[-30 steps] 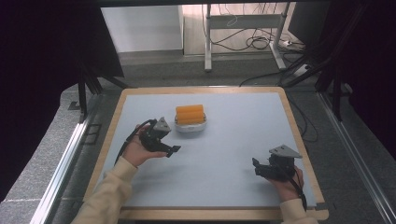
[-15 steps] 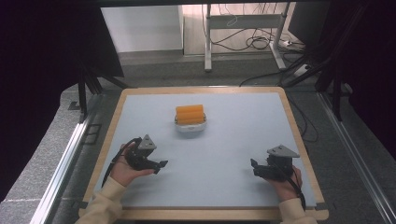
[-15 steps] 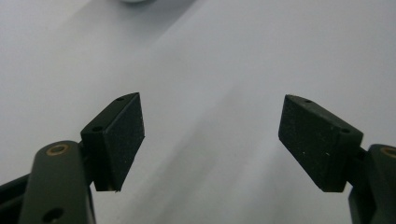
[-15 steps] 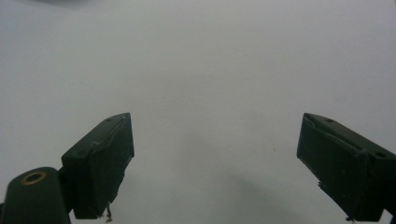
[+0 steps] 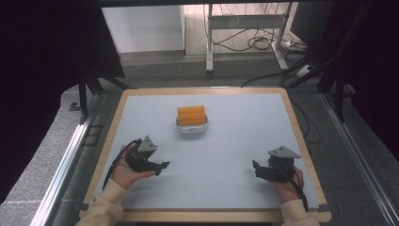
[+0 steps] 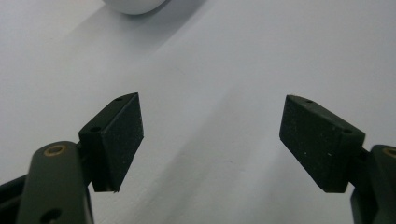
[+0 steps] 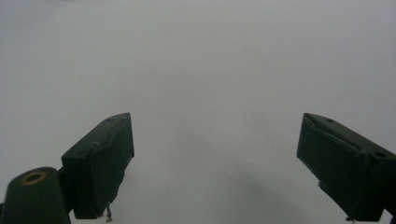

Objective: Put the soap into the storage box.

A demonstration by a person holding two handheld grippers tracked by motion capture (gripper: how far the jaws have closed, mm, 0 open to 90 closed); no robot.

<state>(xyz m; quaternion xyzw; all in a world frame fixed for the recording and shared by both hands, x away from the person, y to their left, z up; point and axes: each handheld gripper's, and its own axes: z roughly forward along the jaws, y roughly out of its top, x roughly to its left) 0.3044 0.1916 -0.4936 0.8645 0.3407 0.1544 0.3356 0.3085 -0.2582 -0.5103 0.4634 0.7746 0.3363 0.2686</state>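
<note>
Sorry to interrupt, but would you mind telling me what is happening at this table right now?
A person sits at a wood-framed table with a pale grey top, holding a black two-jaw gripper in each hand. The left gripper and the right gripper are both near the person's edge of the table, jaws open and holding nothing. Farther out, at the middle of the table, a small white bowl carries a ridged orange block, and neither gripper touches it.
</note>
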